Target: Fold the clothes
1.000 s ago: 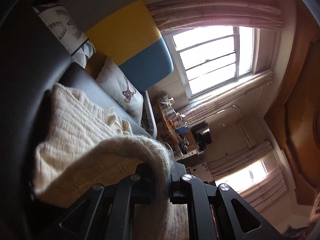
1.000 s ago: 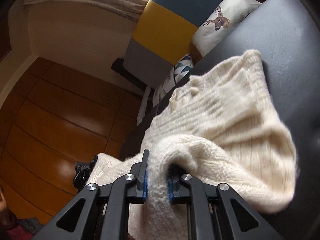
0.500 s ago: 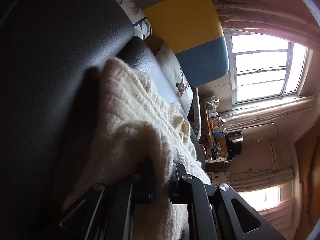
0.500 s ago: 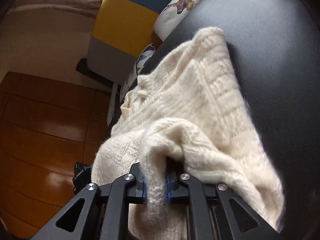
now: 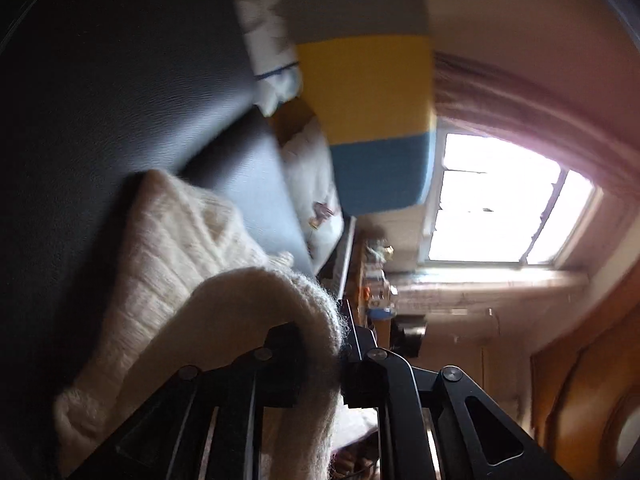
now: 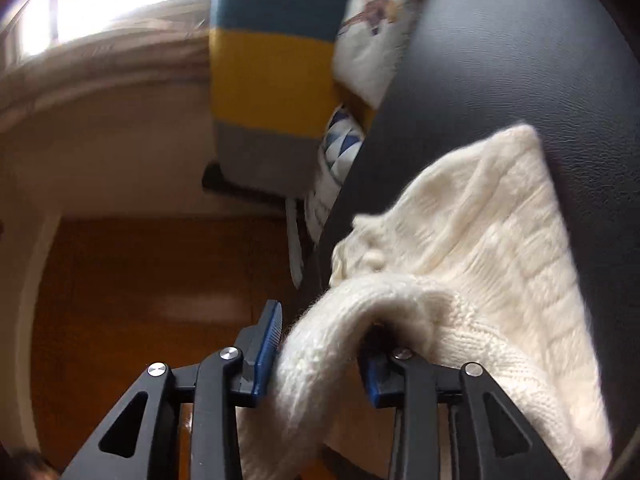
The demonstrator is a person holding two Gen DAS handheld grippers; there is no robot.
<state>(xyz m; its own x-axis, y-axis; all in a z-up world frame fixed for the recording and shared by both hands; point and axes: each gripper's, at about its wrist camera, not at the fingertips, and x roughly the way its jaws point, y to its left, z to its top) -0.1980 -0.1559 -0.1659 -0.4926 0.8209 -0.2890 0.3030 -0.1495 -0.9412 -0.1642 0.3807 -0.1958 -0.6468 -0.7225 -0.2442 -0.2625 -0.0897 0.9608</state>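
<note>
Half a second on, the right gripper [image 6: 320,354] has let its blue-padded fingers spread apart; they were pressed tight on the knit before, and now a thick roll of the cream sweater [image 6: 472,240] only lies loosely between them. Both views have also swung upward, so more of the window [image 5: 496,204] and the wall shows than before, and both are blurred by motion.

In the left wrist view the left gripper [image 5: 320,354] is pinching a fuzzy fold of the same sweater [image 5: 176,248], its fingers pressed onto the wool with the fold arching over the near finger. Beyond the fold, the rest of the garment lies partly folded on the black leather seat [image 5: 100,92], its far corner flat against the leather.

At the far end of the seat stand a cushion banded in grey, yellow and blue [image 6: 272,80] and a white deer-print pillow [image 6: 376,28], with a blue triangle-print pillow [image 6: 340,140] tucked nearer. To the left in the right wrist view is a brown wood panel [image 6: 160,272].
</note>
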